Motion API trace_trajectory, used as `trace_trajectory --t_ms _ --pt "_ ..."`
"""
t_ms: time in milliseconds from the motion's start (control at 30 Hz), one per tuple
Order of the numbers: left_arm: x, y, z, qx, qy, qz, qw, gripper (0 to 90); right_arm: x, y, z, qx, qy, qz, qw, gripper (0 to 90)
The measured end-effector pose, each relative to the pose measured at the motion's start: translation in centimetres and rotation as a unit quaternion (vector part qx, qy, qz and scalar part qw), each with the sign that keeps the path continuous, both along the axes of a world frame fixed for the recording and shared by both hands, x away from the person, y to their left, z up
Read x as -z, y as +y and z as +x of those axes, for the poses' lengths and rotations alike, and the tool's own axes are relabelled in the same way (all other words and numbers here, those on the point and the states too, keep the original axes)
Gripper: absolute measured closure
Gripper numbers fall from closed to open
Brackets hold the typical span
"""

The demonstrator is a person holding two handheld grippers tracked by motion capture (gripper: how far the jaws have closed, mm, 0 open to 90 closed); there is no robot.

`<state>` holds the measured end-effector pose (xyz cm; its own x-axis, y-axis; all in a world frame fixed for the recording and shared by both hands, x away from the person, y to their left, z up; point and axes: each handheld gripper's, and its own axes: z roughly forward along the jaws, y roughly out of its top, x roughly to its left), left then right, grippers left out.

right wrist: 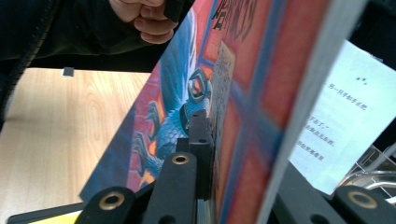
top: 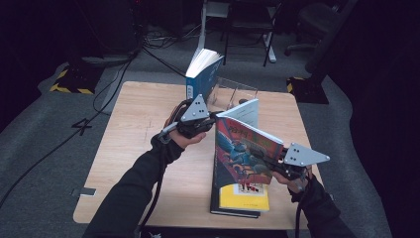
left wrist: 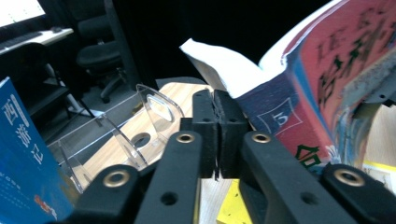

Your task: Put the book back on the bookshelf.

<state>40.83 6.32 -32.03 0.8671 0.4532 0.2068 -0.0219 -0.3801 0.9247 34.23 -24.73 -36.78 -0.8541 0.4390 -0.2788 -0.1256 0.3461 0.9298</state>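
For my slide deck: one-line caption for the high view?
Two handheld claws, left claw and right claw, hold a red-and-blue paperback above a yellow-covered book.

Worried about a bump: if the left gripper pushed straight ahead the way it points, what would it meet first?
Probably the clear acrylic stand, just ahead of the shut left gripper; the held red-and-blue book lies to one side. Depth is unclear.

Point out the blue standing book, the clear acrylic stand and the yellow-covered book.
blue standing book (top: 203,74), high view, front cover.
clear acrylic stand (left wrist: 156,109), left gripper view, upright end panel.
yellow-covered book (top: 245,197), high view, yellow cover.
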Motion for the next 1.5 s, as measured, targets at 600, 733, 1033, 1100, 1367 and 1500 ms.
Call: trace_trajectory --t_ms 600,733,1033,1100,1367,1500 --pt "4.7 0.5 -5.0 -0.009 0.029 -0.001 0.9995 59.5 0.7 -1.6 -2.3 -0.012 -0.009 0.012 0.9998 83.8" --pt "6.1 0.5 -6.0 -0.011 0.044 0.027 0.9986 56.1 0.7 -1.6 -2.5 -0.014 -0.009 0.013 0.9998 83.8" --pt "8.3 0.6 -6.8 -0.001 0.088 0.071 0.9936 51.1 0.7 -1.7 -2.8 -0.017 -0.013 0.01 0.9997 83.8" --pt "8.9 0.9 -7.0 0.006 0.107 0.065 0.9921 48.1 0.7 -1.8 -3.0 -0.019 -0.014 0.007 0.9997 83.7" --pt "10.7 0.8 -8.0 0.029 0.142 0.081 0.9862 40.1 0.7 -1.9 -3.3 -0.02 -0.016 0.008 0.9996 83.7" --pt "11.4 0.0 -8.4 0.045 0.145 0.081 0.985 37.5 0.8 -1.9 -3.5 -0.023 -0.016 0.009 0.9996 83.6"
